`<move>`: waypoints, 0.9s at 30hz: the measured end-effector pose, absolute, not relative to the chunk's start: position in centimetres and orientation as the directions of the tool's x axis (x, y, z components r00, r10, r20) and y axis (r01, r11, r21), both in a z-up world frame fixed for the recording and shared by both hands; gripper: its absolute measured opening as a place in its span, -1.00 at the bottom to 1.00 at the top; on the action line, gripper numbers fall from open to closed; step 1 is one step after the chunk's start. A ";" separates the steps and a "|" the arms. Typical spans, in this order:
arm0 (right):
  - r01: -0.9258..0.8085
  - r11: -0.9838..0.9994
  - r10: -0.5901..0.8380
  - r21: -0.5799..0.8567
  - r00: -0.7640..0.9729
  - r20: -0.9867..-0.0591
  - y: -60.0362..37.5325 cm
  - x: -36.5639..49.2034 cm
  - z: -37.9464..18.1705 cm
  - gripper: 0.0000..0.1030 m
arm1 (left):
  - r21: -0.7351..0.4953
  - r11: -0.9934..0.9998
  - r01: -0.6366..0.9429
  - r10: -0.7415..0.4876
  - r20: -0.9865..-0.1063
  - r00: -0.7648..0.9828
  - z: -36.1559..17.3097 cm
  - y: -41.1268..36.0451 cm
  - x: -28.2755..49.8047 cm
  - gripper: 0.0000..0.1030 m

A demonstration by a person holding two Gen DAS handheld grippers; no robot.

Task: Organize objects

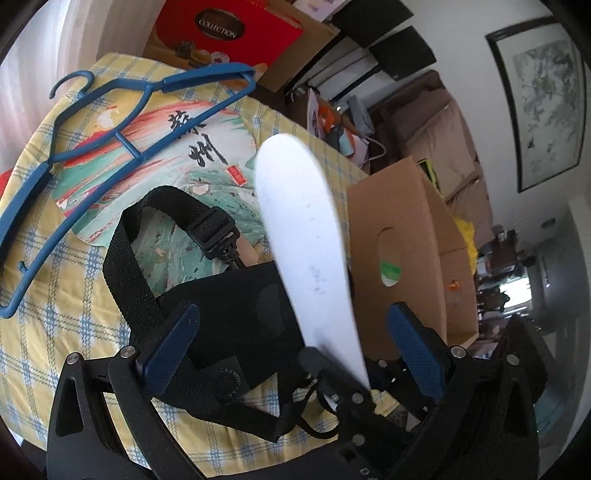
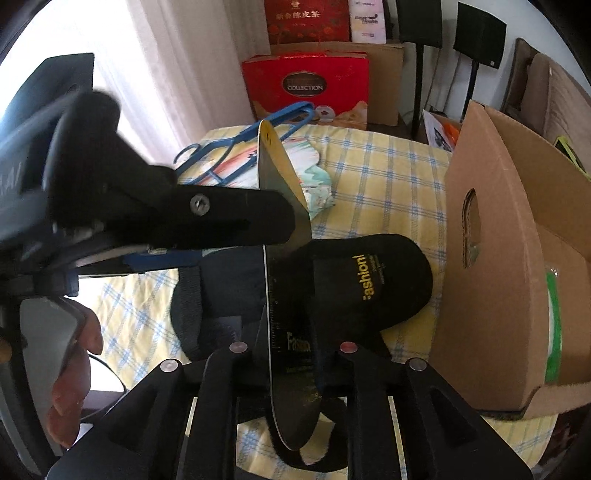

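1. The bench (image 1: pixel 55 332) has a yellow checked cloth.
2. A cardboard box (image 2: pixel 498 258) stands at its edge.
3. A black bag (image 1: pixel 236 306) lies beside the box.
4. A blue hanger (image 1: pixel 122 136) rests on a painted fan (image 1: pixel 177 158).
5. The right claw (image 2: pixel 295 354) is clamped on a long shoehorn (image 2: pixel 280 177) (white on its back), held above the bag.
6. The left claw (image 1: pixel 295 347) gapes wide, the shoehorn between its fingers, untouched.

Two fisheye views, each looking forward along a hand-held gripper, close above a table (image 1: pixel 44 325) covered in yellow checked cloth. The left wrist view is rolled sideways, so the room beyond the table's far edge runs down the right side. The right wrist view sits upright, facing the table's far edge and a curtained window. Both share the blue hanger (image 1: pixel 110 122) (image 2: pixel 236 147), the red box (image 1: pixel 229 33) (image 2: pixel 306 88), the cardboard box (image 1: pixel 399 236) (image 2: pixel 491 258) at the table's right edge, and the black bag (image 1: pixel 236 306) (image 2: pixel 221 291) nearest the lenses.
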State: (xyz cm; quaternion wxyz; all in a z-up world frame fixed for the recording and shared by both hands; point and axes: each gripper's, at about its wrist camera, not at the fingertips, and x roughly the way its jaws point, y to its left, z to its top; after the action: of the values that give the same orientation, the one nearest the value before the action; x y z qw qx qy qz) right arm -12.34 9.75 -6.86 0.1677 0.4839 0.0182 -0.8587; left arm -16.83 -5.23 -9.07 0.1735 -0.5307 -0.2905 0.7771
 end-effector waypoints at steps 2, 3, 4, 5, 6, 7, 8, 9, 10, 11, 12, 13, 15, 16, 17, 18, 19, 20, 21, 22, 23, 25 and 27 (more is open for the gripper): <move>0.314 -0.939 -0.285 0.143 -0.473 -0.834 9.5 -11.9 -6.8 -0.66 | -0.616 -0.787 0.038 0.559 -0.737 -0.380 -9.0 -5.1 -17.0 0.69; 0.316 -0.937 -0.290 0.148 -0.471 -0.833 9.5 -11.8 -6.7 -0.66 | -0.601 -0.798 0.041 0.547 -0.752 -0.369 -9.1 -4.8 -17.2 0.50; 0.318 -0.935 -0.296 0.154 -0.467 -0.833 9.4 -11.8 -6.8 -0.66 | -0.595 -0.803 0.041 0.543 -0.759 -0.359 -9.3 -4.5 -17.4 0.41; 0.319 -0.934 -0.305 0.164 -0.463 -0.832 9.4 -11.7 -6.8 -0.66 | -0.590 -0.807 0.036 0.543 -0.764 -0.348 -9.5 -4.2 -17.4 0.28; 0.316 -0.932 -0.313 0.177 -0.459 -0.832 9.5 -11.7 -6.8 -0.66 | -0.581 -0.813 0.031 0.538 -0.772 -0.338 -9.7 -3.9 -17.4 0.16; 0.315 -0.931 -0.320 0.187 -0.454 -0.832 9.6 -11.7 -6.9 -0.66 | -0.572 -0.819 0.031 0.530 -0.778 -0.337 -9.7 -3.7 -17.2 0.13; 0.314 -0.929 -0.327 0.197 -0.447 -0.832 9.6 -11.6 -7.0 -0.66 | -0.573 -0.819 0.032 0.530 -0.777 -0.340 -9.8 -3.6 -17.1 0.07; 0.316 -0.927 -0.332 0.202 -0.443 -0.832 9.7 -11.6 -7.0 -0.65 | -0.579 -0.815 0.030 0.536 -0.772 -0.342 -9.9 -3.5 -17.0 -0.11; 0.321 -0.925 -0.336 0.204 -0.438 -0.833 9.6 -11.5 -7.0 -0.63 | -0.585 -0.810 0.029 0.543 -0.768 -0.340 -10.0 -3.3 -16.9 -0.21; 0.330 -0.922 -0.340 0.205 -0.431 -0.836 9.5 -11.4 -7.1 -0.56 | -0.583 -0.812 0.029 0.541 -0.771 -0.336 -10.1 -3.2 -16.9 -0.44; 0.336 -0.919 -0.342 0.204 -0.425 -0.838 9.5 -11.3 -7.1 -0.52 | -0.573 -0.819 0.029 0.532 -0.776 -0.338 -10.1 -3.3 -16.9 -0.68; 0.342 -0.918 -0.342 0.203 -0.421 -0.840 9.4 -11.2 -7.0 -0.42 | -0.560 -0.828 0.029 0.518 -0.784 -0.343 -10.0 -3.4 -16.7 -0.73; 0.355 -0.914 -0.343 0.194 -0.425 -0.838 9.4 -10.6 -6.6 -0.27 | -0.565 -0.824 0.040 0.518 -0.779 -0.353 -10.0 -3.9 -16.6 -0.82; 0.364 -0.912 -0.344 0.189 -0.427 -0.836 9.4 -10.3 -6.3 -0.19 | -0.574 -0.818 0.046 0.523 -0.774 -0.356 -9.9 -4.1 -16.7 -0.83; 0.376 -0.908 -0.347 0.185 -0.429 -0.834 9.5 -10.0 -6.0 -0.18 | -0.574 -0.817 0.051 0.521 -0.773 -0.363 -9.8 -4.5 -16.6 -0.83; 0.383 -0.905 -0.353 0.186 -0.428 -0.832 9.6 -9.8 -5.7 -0.16 | -0.574 -0.817 0.052 0.517 -0.771 -0.372 -9.6 -4.9 -16.6 -0.83; 0.389 -0.901 -0.360 0.190 -0.429 -0.828 9.7 -9.6 -5.4 -0.10 | -0.578 -0.814 0.052 0.520 -0.766 -0.377 -9.5 -5.1 -16.6 -0.83; 0.396 -0.899 -0.365 0.190 -0.432 -0.825 9.8 -9.3 -5.0 -0.06 | -0.587 -0.808 0.055 0.525 -0.760 -0.383 -9.3 -5.5 -16.5 -0.83; 0.402 -0.896 -0.369 0.190 -0.433 -0.822 9.9 -9.1 -4.8 -0.03 | -0.596 -0.801 0.059 0.530 -0.751 -0.393 -9.0 -5.9 -16.4 -0.83; 0.410 -0.892 -0.375 0.192 -0.434 -0.819 10.0 -8.8 -4.4 0.02 | -0.605 -0.794 0.061 0.534 -0.742 -0.406 -8.7 -6.3 -16.4 -0.83; 0.419 -0.887 -0.383 0.193 -0.434 -0.816 10.0 -8.5 -4.1 0.05 | -0.611 -0.789 0.063 0.535 -0.734 -0.419 -8.2 -6.6 -16.6 -0.83; 0.433 -0.882 -0.387 0.188 -0.436 -0.813 10.1 -7.9 -3.5 0.09 | -0.624 -0.778 0.066 0.538 -0.718 -0.441 -7.6 -7.6 -16.5 -0.83; 0.435 -0.885 -0.371 0.164 -0.449 -0.813 10.1 -7.3 -3.0 0.15 | -0.641 -0.764 0.072 0.542 -0.698 -0.469 -6.8 -8.7 -16.4 -0.83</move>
State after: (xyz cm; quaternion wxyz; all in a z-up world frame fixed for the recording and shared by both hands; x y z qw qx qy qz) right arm -7.26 10.14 -2.96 0.2370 0.4682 0.0341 -0.8505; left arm -16.37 -8.67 -6.83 0.1469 -0.4940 -0.3107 0.7987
